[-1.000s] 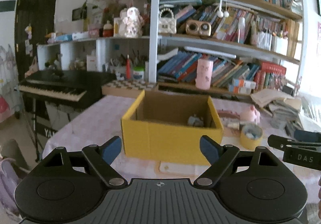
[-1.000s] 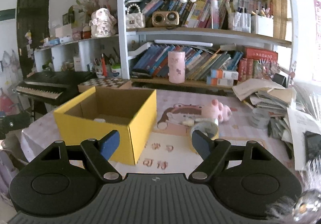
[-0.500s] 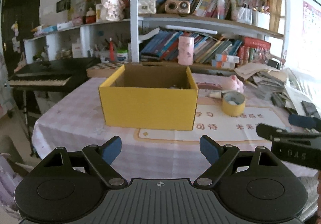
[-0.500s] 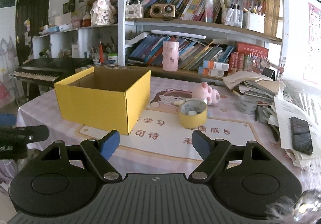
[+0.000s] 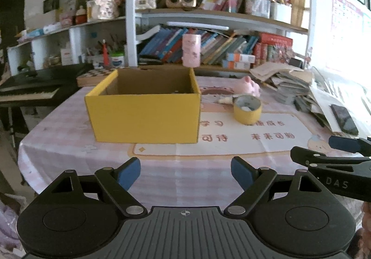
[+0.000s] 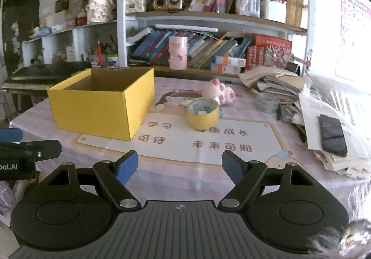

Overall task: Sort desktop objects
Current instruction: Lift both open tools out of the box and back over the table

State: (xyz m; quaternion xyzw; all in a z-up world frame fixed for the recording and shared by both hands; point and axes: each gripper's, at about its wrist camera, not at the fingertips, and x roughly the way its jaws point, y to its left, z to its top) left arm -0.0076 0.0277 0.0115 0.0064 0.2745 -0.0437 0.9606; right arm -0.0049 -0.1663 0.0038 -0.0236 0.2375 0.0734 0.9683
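An open yellow cardboard box [image 5: 143,115] [image 6: 99,108] stands on the pink tablecloth, its inside mostly hidden. To its right sits a yellow tape roll [image 5: 247,108] [image 6: 203,113] and behind it a pink plush toy [image 5: 251,87] [image 6: 220,92]. My left gripper [image 5: 185,171] is open and empty, held back at the table's near edge in front of the box. My right gripper [image 6: 179,165] is open and empty, near the front edge facing the tape roll. It also shows in the left wrist view [image 5: 334,154].
A printed desk mat [image 6: 208,140] covers the table middle. A messy stack of papers [image 6: 324,110] with a black phone [image 6: 332,133] lies at the right. A grey tape roll [image 6: 266,103] sits near it. Bookshelves [image 6: 208,50] stand behind; a keyboard piano [image 5: 30,89] is at left.
Both grippers have pulled back from the table and dropped lower; the box and tape roll look farther away. Both grippers stay open and empty.
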